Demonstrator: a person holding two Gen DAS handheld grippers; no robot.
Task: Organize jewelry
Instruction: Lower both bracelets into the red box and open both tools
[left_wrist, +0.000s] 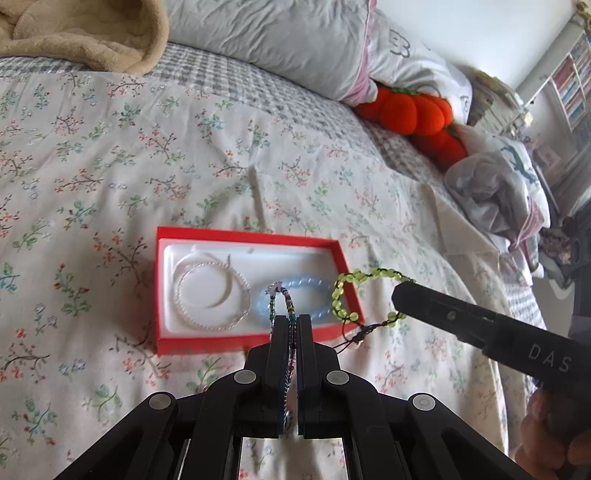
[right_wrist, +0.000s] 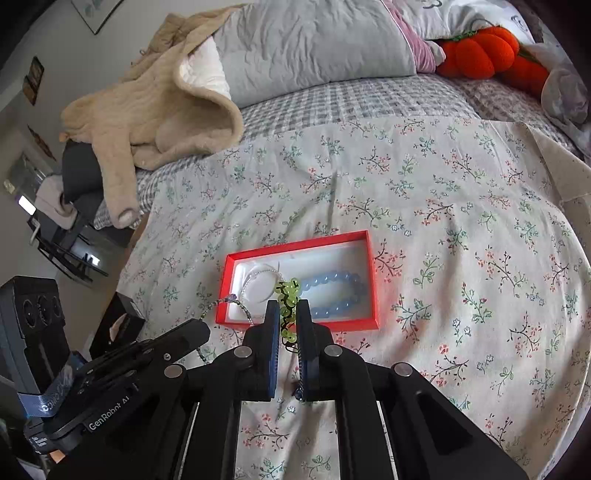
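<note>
With our left gripper (left_wrist: 289, 320) clamped on the thin multicoloured seed-bead strand (left_wrist: 279, 297) and our right gripper (right_wrist: 287, 308) clamped on the green round-bead cord bracelet (right_wrist: 288, 293), both hanging near the six o'clock edge of the red rectangular cardboard box (left_wrist: 207, 235), we fear the two loops may tangle or snag the pale blue glass-bead bracelet (left_wrist: 314, 287) inside.

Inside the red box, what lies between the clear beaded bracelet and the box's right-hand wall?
A blue bead bracelet lies there, between the clear bracelet and the red box's right wall. Both wrist views show it.
</note>
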